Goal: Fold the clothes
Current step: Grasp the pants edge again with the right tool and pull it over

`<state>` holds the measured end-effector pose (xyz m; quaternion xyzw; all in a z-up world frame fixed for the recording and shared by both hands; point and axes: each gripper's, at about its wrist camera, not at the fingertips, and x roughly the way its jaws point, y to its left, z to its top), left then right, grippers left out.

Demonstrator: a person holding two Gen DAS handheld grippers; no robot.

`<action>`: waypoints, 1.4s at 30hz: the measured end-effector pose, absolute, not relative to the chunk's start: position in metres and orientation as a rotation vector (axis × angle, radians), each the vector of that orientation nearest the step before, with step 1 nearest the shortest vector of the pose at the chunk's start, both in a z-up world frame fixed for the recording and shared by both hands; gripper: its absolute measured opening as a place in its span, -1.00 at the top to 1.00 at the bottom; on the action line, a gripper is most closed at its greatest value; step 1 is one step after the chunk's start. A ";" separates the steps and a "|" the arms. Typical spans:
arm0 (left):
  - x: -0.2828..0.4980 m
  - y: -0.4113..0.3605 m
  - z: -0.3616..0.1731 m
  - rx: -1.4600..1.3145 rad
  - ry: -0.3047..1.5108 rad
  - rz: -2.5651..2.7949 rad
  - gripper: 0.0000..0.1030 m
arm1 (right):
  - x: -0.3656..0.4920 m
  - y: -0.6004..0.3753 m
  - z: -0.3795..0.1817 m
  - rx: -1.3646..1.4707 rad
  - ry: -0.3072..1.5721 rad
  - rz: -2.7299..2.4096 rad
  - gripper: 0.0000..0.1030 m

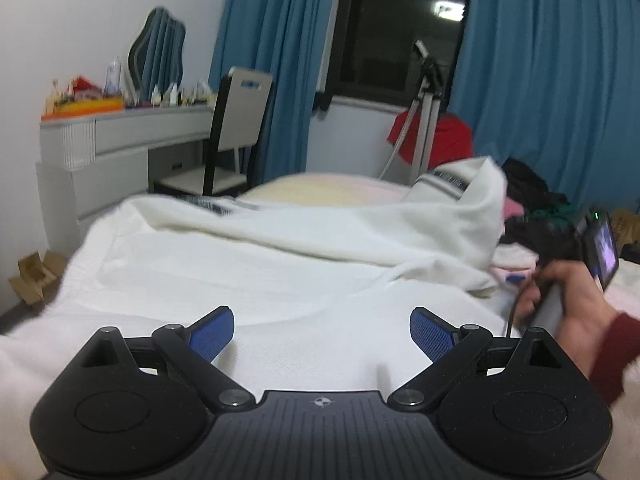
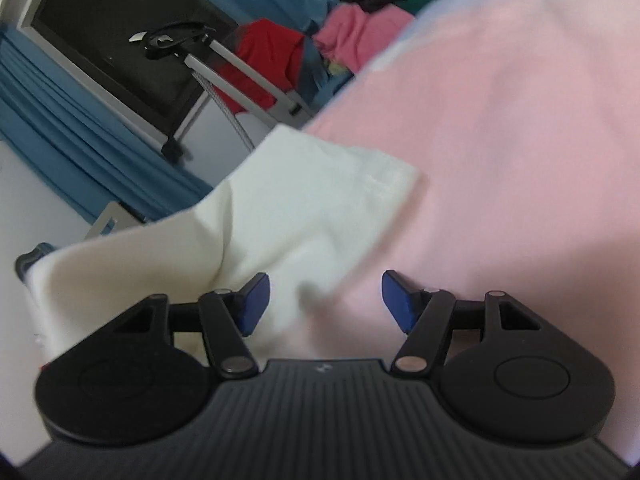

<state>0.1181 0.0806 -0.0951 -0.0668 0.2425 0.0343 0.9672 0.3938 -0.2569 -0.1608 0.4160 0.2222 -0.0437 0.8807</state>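
White garment [image 1: 280, 248]: motion-blurred; lettering on striped band [image 1: 444, 179] illegible; dresser clutter [image 1: 120, 92] too small to identify.

right gripper [image 2: 324, 302] jaws apart | white garment [image 2: 280, 208] on pink sheet [image 2: 500, 140]

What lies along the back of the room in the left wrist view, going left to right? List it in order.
Cardboard box → vanity desk → wavy mirror → chair → dark window → red garment → dark clothes pile → the person's right hand.
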 end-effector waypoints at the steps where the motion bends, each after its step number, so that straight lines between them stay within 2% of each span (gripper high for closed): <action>1: 0.124 0.082 -0.101 -0.145 0.499 0.068 -0.87 | 0.404 -0.255 -0.161 0.849 0.448 -0.099 -0.24; 2: 0.130 0.083 -0.106 -0.151 0.509 0.067 -0.87 | 0.414 -0.254 -0.162 0.827 0.441 -0.115 -0.16; 3: 0.136 0.083 -0.112 -0.154 0.522 0.066 -0.87 | 0.423 -0.253 -0.162 0.805 0.436 -0.132 0.28; 5: 0.144 0.083 -0.120 -0.152 0.539 0.065 -0.87 | 0.439 -0.257 -0.162 0.777 0.466 -0.203 0.77; 6: 0.147 0.083 -0.123 -0.150 0.546 0.065 -0.87 | 0.440 -0.260 -0.160 0.780 0.460 -0.210 0.81; 13: 0.145 0.084 -0.123 -0.146 0.547 0.069 -0.87 | 0.421 -0.293 -0.116 0.648 0.382 -0.304 0.85; 21: 0.124 0.088 -0.106 -0.137 0.505 0.085 -0.87 | 0.351 -0.411 -0.055 0.485 0.365 -0.579 0.85; 27: 0.114 0.083 -0.096 -0.116 0.479 0.072 -0.87 | 0.300 -0.482 -0.018 0.463 0.366 -0.643 0.86; 31: 0.109 0.081 -0.090 -0.117 0.461 0.058 -0.87 | 0.275 -0.498 -0.029 0.435 0.361 -0.643 0.86; 39: 0.104 0.080 -0.088 -0.114 0.454 0.031 -0.87 | 0.226 -0.528 -0.136 0.502 0.485 -0.718 0.86; 42: 0.102 0.080 -0.085 -0.108 0.450 0.017 -0.87 | 0.216 -0.530 -0.150 0.496 0.480 -0.713 0.85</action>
